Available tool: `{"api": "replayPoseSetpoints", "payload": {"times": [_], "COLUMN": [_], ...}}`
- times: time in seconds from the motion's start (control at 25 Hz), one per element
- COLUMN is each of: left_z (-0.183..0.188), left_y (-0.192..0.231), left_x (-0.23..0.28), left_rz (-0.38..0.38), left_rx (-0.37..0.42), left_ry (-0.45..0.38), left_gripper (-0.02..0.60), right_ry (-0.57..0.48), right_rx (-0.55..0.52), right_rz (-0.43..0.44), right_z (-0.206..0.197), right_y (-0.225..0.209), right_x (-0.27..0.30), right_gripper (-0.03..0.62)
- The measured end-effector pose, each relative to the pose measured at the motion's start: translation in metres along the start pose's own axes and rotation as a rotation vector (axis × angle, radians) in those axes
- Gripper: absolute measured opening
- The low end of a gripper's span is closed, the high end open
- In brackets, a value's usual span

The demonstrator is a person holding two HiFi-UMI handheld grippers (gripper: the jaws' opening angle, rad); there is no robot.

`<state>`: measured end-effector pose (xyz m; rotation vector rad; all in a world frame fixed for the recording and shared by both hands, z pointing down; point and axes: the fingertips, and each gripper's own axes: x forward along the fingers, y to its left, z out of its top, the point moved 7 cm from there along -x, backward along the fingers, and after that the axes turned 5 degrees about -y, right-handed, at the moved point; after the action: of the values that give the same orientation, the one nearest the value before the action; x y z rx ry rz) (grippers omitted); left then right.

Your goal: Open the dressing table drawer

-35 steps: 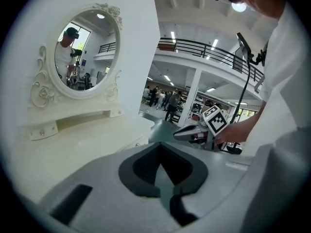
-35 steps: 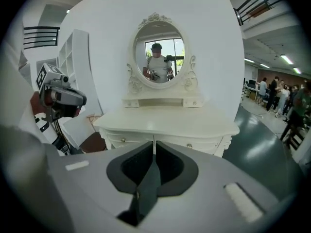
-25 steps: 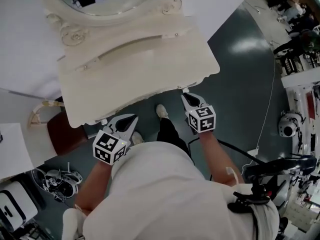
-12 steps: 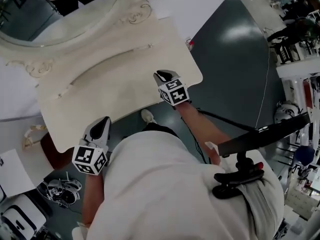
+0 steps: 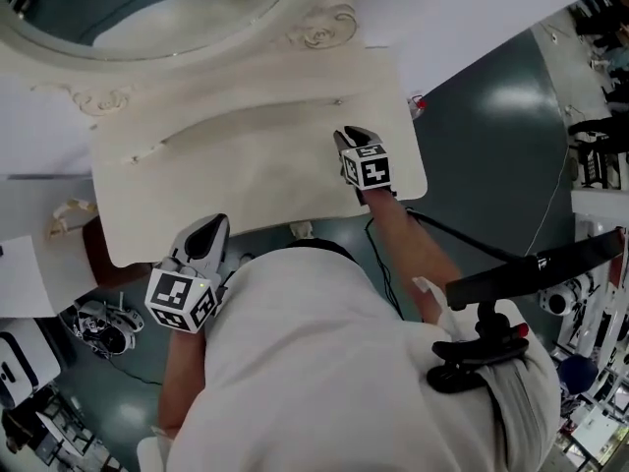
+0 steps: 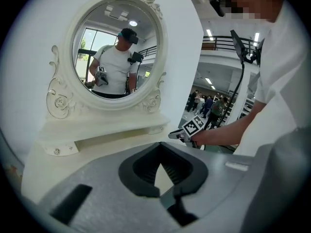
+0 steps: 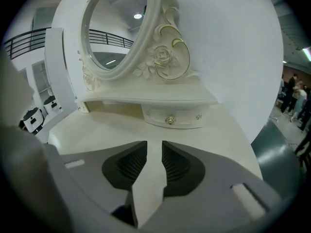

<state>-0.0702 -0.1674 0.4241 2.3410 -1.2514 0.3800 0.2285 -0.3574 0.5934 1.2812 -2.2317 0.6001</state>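
The cream dressing table (image 5: pixel 246 180) carries an oval mirror (image 5: pixel 147 8) on a raised shelf. A small drawer (image 7: pixel 172 116) with a metal knob (image 7: pixel 170 120) sits under the shelf's right end. My right gripper (image 7: pixel 154 141) hovers over the right of the tabletop and points at that drawer, a short way off. Its jaws are opening, with nothing between them. In the head view the right gripper (image 5: pixel 352 138) is above the top. My left gripper (image 5: pixel 209 227) hangs at the table's front left edge. Its tips meet, empty.
A matching small drawer (image 6: pixel 57 149) sits under the shelf's left end. A red-brown stool (image 5: pixel 95 256) and shoes (image 5: pixel 98 327) are on the floor at the left. A black stand (image 5: pixel 531 268) rises at my right. White boards back the table.
My right gripper has gone from the table's front edge out over the top toward the right drawer. The left gripper has shifted left along the front edge.
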Motion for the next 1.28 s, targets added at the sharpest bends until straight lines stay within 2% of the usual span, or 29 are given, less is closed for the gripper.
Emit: {"api": "replayPoseSetpoints", "payload": {"times": [0.6,0.76,0.88,1.28], "left_z": [-0.002,-0.001,-0.002,0.001], "left_y": [0.007,0.008,0.007,0.01], "left_x": [-0.008,-0.007,-0.005,-0.004], "left_rz": [0.116,0.125,0.122,0.105], "left_rx": [-0.033,-0.036,-0.036,-0.026], "left_ry": [0.015,0.025,0.031,0.038], "left_gripper": [0.003,0.003,0.003,0.003], "right_ry": [-0.037,-0.048,-0.054,-0.053], "right_rx": [0.056,0.056,0.058,0.046], "right_rz": [-0.036,-0.031,-0.036,-0.04], "right_z": [0.028,0.034,0.034,0.034], "right_y": [-0.031,-0.033,-0.033,-0.031], "right_x": [0.057,0.063,0.064,0.062], "right_gripper": [0.152,0.141,0.104,0.098]}}
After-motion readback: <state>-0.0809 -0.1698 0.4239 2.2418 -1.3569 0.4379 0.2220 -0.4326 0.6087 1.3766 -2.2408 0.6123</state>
